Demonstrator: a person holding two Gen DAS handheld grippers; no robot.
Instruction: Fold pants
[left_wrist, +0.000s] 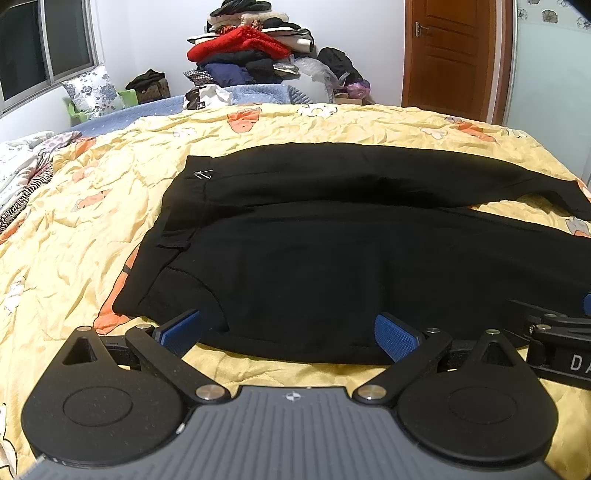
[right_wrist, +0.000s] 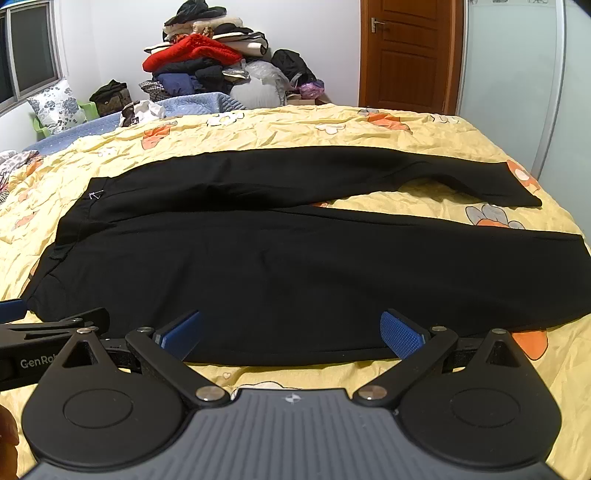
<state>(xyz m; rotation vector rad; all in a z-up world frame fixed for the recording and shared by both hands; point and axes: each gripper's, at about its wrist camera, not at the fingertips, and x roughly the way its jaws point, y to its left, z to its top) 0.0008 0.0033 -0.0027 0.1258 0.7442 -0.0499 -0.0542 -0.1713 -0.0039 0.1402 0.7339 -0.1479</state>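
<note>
Black pants spread flat across a yellow cartoon-print quilt, waistband to the left, legs running right and parting into a narrow V near the hems. Right gripper low at the near edge of the cloth, blue pads wide apart, nothing between them. Left gripper poking in at the left edge, jaw state unclear. Beyond the bed: heaped clothes pile, floral pillow, window, wooden door.
</note>
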